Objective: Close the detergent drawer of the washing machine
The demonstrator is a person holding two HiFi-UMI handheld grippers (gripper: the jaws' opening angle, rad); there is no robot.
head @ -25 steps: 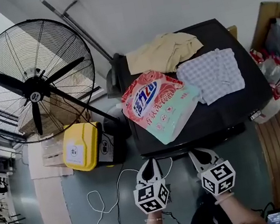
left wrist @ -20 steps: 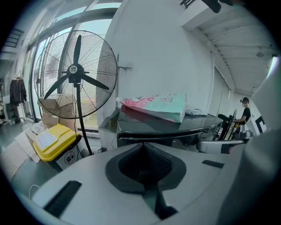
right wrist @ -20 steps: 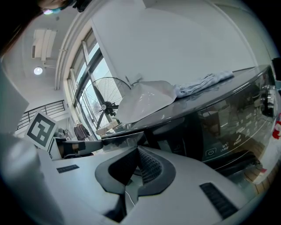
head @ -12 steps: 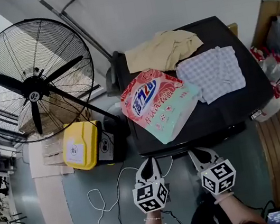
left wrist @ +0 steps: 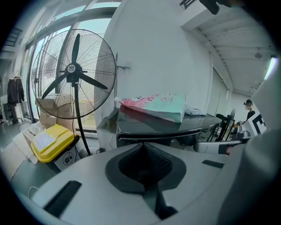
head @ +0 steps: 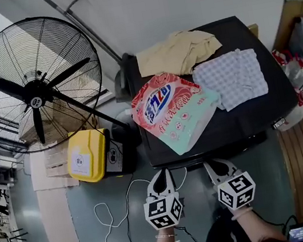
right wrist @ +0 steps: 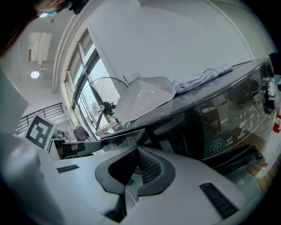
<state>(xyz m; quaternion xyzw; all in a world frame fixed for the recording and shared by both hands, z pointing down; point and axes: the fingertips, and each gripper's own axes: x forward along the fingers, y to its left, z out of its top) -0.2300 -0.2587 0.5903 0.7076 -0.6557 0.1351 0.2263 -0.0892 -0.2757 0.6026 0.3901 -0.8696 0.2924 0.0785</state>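
I take the washing machine (head: 245, 124) as my landmark. Its black top fills the middle of the head view, and its front edge faces me.

Both grippers hover just off that front edge and do not touch it. The left gripper (head: 161, 175) is before the machine's front left corner. Its jaws are pressed together at the tips with nothing between them. The right gripper (head: 213, 164) is just beside it, nearer the middle of the front, and its jaws are also closed and empty.

In the right gripper view, a glossy, box-like piece juts out from the upper left of the machine's front panel. I believe this is the detergent drawer (right wrist: 118, 136), though reflections make its edges hard to trace. It seems to stand pulled out, with its long axis running straight out of the front panel towards the grippers. Its front face is just ahead of the right gripper's tips. To the right of it on the same panel is the control strip (right wrist: 215, 147) with a power symbol.

A pink and mint detergent bag (head: 173, 111) lies flat on the left half of the machine's top. A beige cloth (head: 177, 52) lies at the back of the top and a checked cloth (head: 234, 77) on the right half.

Left of the machine stands a large floor fan (head: 35, 86). A yellow bin (head: 85, 158) sits near the machine's front left corner.
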